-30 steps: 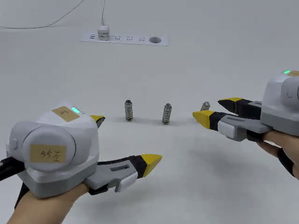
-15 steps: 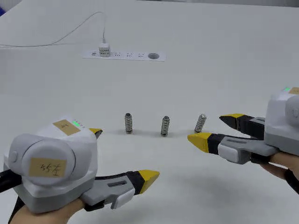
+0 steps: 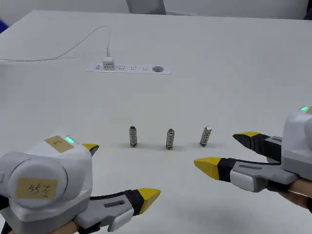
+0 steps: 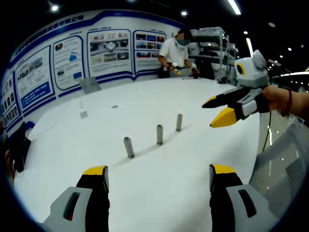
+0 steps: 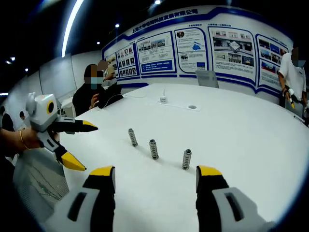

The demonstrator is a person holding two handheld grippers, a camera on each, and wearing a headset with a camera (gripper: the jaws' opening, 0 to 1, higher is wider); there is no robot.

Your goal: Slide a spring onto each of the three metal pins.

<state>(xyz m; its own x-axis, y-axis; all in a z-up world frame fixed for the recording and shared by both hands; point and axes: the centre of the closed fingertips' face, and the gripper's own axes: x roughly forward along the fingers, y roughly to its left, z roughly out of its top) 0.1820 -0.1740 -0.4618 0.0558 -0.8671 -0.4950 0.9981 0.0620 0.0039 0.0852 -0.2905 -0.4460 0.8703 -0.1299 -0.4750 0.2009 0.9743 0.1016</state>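
Observation:
Three upright metal pins stand in a row on the white table, each with a spring on it: left point(image 3: 133, 136), middle point(image 3: 170, 139), right point(image 3: 205, 136). The right one leans slightly. My left gripper point(image 3: 119, 170) is open at the near left, short of the row. My right gripper point(image 3: 222, 150) is open at the near right, apart from the right pin. Both hold nothing. In the left gripper view the pins point(image 4: 160, 134) stand ahead of my open left gripper point(image 4: 158, 170), with the right gripper point(image 4: 213, 113) to their right. In the right gripper view the row point(image 5: 153, 149) lies just beyond my open right gripper point(image 5: 154, 170).
A white power strip point(image 3: 129, 68) with a plug and a cable point(image 3: 73, 46) lies farther back on the table. People sit and stand at the table's far side point(image 5: 94, 92). A mesh chair back point(image 4: 285, 164) is near the table edge.
Both grippers have drawn back toward me, away from the pins; the right one no longer overlaps the right pin. The head view has tilted up. The pins and springs have not moved.

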